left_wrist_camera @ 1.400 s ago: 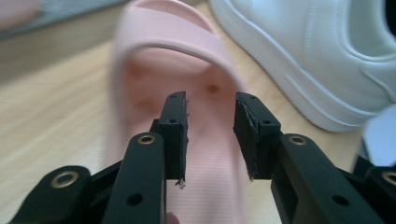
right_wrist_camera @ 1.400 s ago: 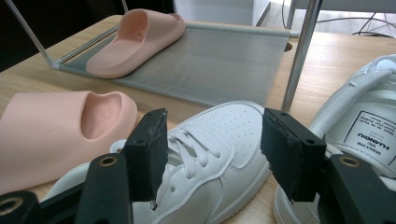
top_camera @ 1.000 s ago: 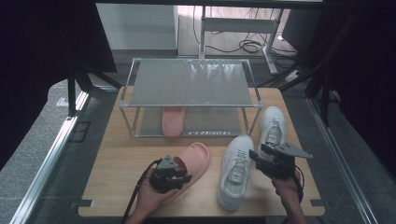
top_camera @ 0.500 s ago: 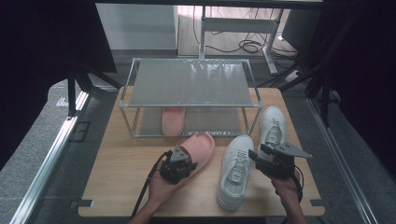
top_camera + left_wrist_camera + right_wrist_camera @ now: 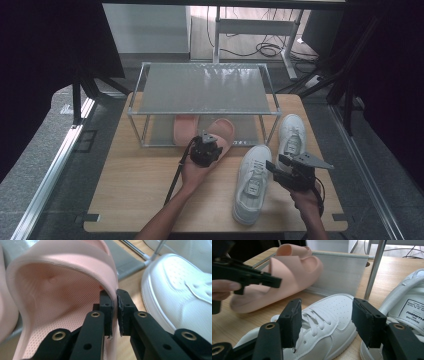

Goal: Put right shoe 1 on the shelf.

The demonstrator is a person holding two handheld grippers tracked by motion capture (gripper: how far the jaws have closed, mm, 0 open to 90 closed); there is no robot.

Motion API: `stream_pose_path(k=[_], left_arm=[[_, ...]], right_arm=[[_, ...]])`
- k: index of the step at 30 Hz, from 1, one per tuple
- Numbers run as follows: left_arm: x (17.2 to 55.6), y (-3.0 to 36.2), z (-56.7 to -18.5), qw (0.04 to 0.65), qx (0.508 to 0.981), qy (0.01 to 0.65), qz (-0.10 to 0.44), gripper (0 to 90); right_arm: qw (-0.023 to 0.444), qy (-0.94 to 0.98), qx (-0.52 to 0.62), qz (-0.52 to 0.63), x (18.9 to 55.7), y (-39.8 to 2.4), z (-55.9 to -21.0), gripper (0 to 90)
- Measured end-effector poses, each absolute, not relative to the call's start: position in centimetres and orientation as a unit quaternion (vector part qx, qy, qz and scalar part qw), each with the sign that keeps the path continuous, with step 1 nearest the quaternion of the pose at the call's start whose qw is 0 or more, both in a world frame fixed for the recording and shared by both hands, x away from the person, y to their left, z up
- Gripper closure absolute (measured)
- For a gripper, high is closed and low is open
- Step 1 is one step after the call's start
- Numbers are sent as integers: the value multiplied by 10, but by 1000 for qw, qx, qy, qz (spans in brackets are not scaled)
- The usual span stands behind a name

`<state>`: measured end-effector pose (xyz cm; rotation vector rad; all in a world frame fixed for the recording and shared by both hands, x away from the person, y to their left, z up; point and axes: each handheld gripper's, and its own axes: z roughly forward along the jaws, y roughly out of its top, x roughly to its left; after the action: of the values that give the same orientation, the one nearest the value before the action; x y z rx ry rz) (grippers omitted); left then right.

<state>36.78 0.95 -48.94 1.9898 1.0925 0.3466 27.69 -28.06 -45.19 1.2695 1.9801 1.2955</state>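
The left gripper (image 5: pixel 113 312) has its two black jaws pinched on the thin side wall of the soft pink rubber slide sandal (image 5: pixel 62 292); they have just been closing, and the strap edge now sits squeezed between the pads. A second ago that sandal lay flat on the light wooden table (image 5: pixel 135 195) in front of the person, with the jaws wider around it. Since then the left hand has carried it forward, so in the high view its toe (image 5: pixel 220 131) now reaches the front edge of the low metal-framed shoe rack (image 5: pixel 205 90), just beside the matching pink sandal (image 5: pixel 184 129) already lying on the lower shelf. That suggests the grip is secure and the job is near its placing step: slide the sandal in next to its mate, then let go. The right gripper (image 5: pixel 325 320) hangs with its jaws spread wide on either side of the nearer white lace-up sneaker (image 5: pixel 322 327), touching nothing. The second white sneaker (image 5: pixel 291 134) rests beside the rack's right leg.
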Motion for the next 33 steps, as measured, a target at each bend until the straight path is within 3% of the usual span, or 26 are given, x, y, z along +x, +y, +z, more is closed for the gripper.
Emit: stream_pose_path(k=[19, 25, 33], left_arm=[[400, -3, -504, 400, 769, 468, 170, 813], [398, -1, -499, 401, 771, 463, 175, 698], [380, 12, -487, 421, 775, 443, 162, 676]], right_arm=[[225, 719, 463, 467, 279, -281, -454, 417], [225, 718, 463, 469, 278, -282, -453, 417], [226, 719, 463, 467, 278, -281, -454, 417]])
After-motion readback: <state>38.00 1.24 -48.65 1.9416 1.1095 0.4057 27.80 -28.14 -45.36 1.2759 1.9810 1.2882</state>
